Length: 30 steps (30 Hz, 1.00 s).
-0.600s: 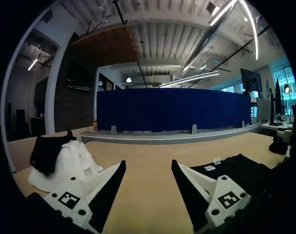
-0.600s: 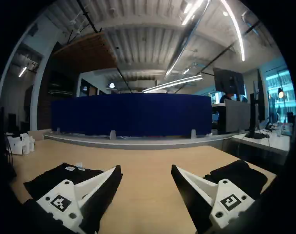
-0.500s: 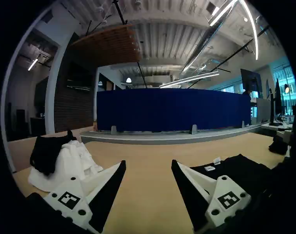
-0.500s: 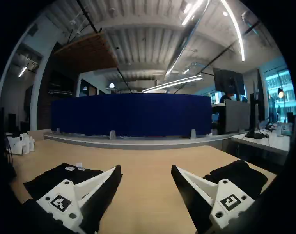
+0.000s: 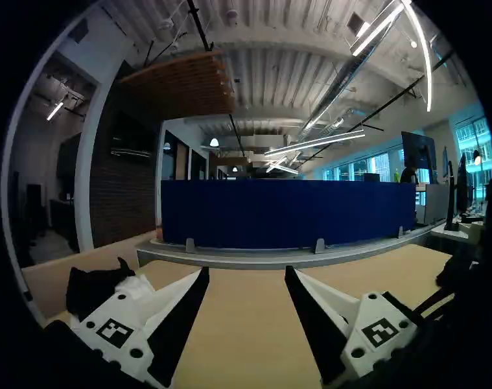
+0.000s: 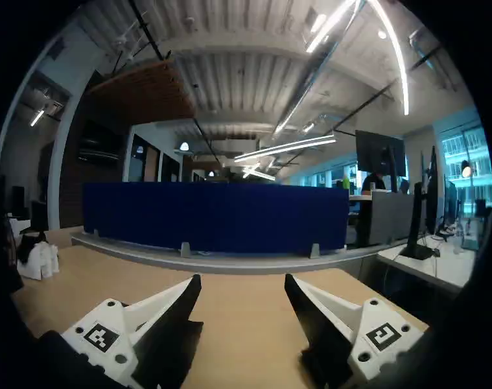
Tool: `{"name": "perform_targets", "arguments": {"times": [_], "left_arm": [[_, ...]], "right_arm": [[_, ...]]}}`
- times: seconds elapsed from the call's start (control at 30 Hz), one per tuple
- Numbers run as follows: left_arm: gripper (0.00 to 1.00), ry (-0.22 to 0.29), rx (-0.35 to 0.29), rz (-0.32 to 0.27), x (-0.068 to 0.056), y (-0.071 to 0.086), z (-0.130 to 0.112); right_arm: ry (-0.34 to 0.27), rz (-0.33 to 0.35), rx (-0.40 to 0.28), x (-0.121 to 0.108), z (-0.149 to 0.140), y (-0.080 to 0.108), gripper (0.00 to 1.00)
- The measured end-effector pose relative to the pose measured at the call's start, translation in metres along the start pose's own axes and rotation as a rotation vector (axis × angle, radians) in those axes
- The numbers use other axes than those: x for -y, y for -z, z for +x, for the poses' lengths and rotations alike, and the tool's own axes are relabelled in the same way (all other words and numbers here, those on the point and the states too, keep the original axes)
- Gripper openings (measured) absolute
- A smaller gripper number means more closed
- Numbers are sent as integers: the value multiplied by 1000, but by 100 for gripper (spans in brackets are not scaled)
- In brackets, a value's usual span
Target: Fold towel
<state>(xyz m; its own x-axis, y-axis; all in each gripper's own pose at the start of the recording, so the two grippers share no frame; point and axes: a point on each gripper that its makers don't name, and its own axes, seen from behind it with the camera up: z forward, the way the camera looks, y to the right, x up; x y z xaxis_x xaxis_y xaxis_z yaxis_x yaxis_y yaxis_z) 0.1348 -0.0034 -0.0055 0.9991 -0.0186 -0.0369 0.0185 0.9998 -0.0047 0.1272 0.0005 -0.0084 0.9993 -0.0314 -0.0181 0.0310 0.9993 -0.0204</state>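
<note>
Seemingly the black fabric towel (image 6: 194,332) lies low beneath the right gripper (image 6: 242,277), at the near edge of the light wooden tabletop (image 6: 246,318), so that hand is nearer. Right and left gripper (image 5: 246,269) both gape wide, holding nothing.

This was an open-plan office. A long blue partition (image 5: 281,214) ran across the room behind the pale wood tabletop (image 5: 246,324), the kind of screen that divides rows of desks. In the right gripper view, a desk (image 6: 437,258) off to the right carried a monitor (image 6: 417,214) on a stand. A larger screen (image 6: 377,152) hung higher up, with a person (image 6: 374,183) beneath it. Tall windows (image 6: 463,155) lined that side. Overhead, the ceiling (image 5: 278,71) was bare ribbed deck with an exposed duct (image 5: 339,84), long strip lights (image 5: 423,52) and a slatted wood panel (image 5: 181,81). A brick wall (image 5: 119,207) stood at the left.
</note>
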Motion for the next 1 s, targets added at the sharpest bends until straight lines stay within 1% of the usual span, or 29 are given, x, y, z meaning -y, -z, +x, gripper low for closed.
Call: {"name": "perform_targets", "arguments": {"times": [0.07,0.17,0.27,0.37,0.47,0.57,0.67,0.77,0.87,0.97,1.0], "left_arm": [[86,0,4,1,-1,1,24],[86,-3,9,-8,-9,4,54],[86,-11,22,-26,-16,5,68],[86,-18,38,-43,-24,4,80],[86,-24,52,-72,-36,3,88],[86,-36,84,-126,-52,3,90],[86,-58,126,-193,-71,5,86],[86,-88,178,-267,-91,11,76],[86,-114,241,-341,-110,20,63],[86,-127,279,-377,-119,26,54],[86,-130,286,-381,-120,27,51]], "right_arm": [[-2,-1,-1,0,20,1,100],[5,-4,-5,-1,51,3,100],[9,-11,-22,-5,76,5,100],[7,7,3,-4,84,6,100],[12,53,50,3,84,7,100],[35,108,95,12,83,9,100],[62,167,129,24,80,11,100],[94,238,175,37,73,16,100],[124,302,237,48,60,21,100],[139,345,278,53,51,24,100],[138,355,286,54,49,24,100]]}}
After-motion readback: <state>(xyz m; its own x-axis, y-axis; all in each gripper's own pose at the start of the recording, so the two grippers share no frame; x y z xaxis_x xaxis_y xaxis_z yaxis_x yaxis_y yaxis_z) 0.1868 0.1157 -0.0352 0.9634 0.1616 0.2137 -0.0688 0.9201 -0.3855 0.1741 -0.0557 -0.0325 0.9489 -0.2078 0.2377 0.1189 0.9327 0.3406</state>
